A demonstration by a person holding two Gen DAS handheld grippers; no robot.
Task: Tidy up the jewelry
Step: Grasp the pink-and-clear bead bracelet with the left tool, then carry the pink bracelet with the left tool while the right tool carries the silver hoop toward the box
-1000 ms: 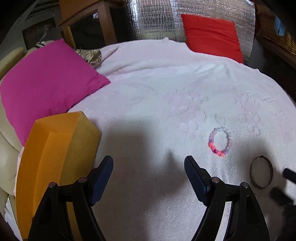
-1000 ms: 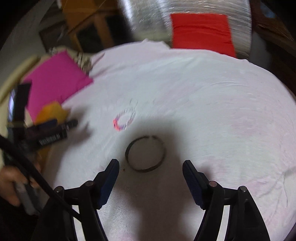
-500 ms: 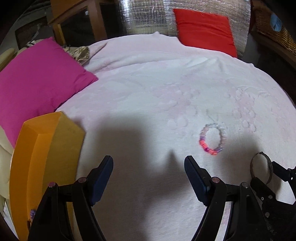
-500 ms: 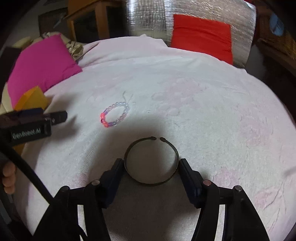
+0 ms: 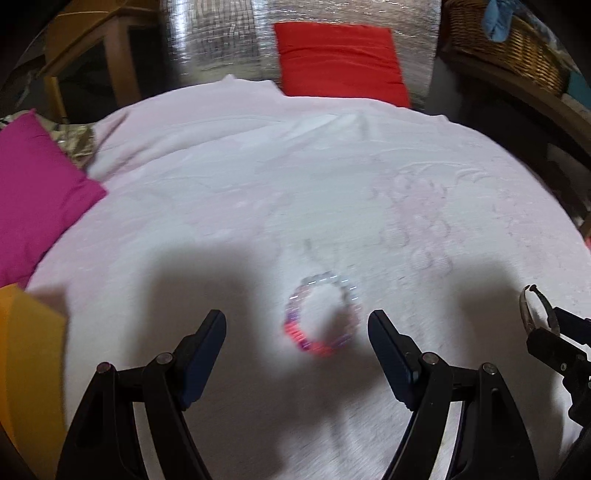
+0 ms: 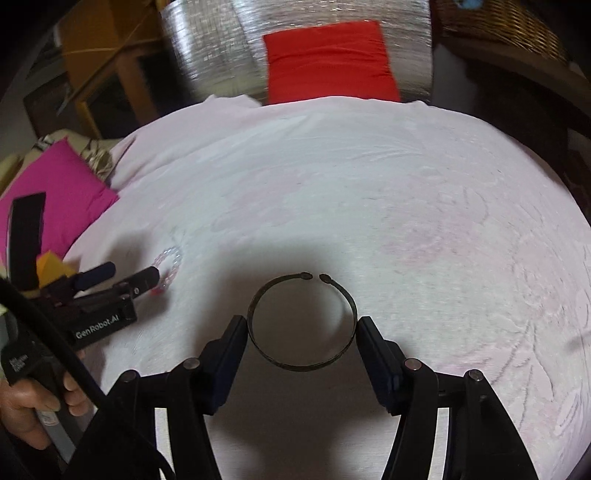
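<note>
Pale pink embossed blanket (image 5: 295,177) covers the bed, w/ raised floral pattern on its right side. Magenta pillow (image 5: 33,195) lies at left edge; red pillow (image 5: 338,61) sits at far end, against crinkled silver foil sheet (image 5: 221,40). Wooden furniture frame (image 5: 107,48) stands far left, wicker basket (image 5: 517,48) far right w/ blue cloth (image 5: 498,18) in it.
</note>
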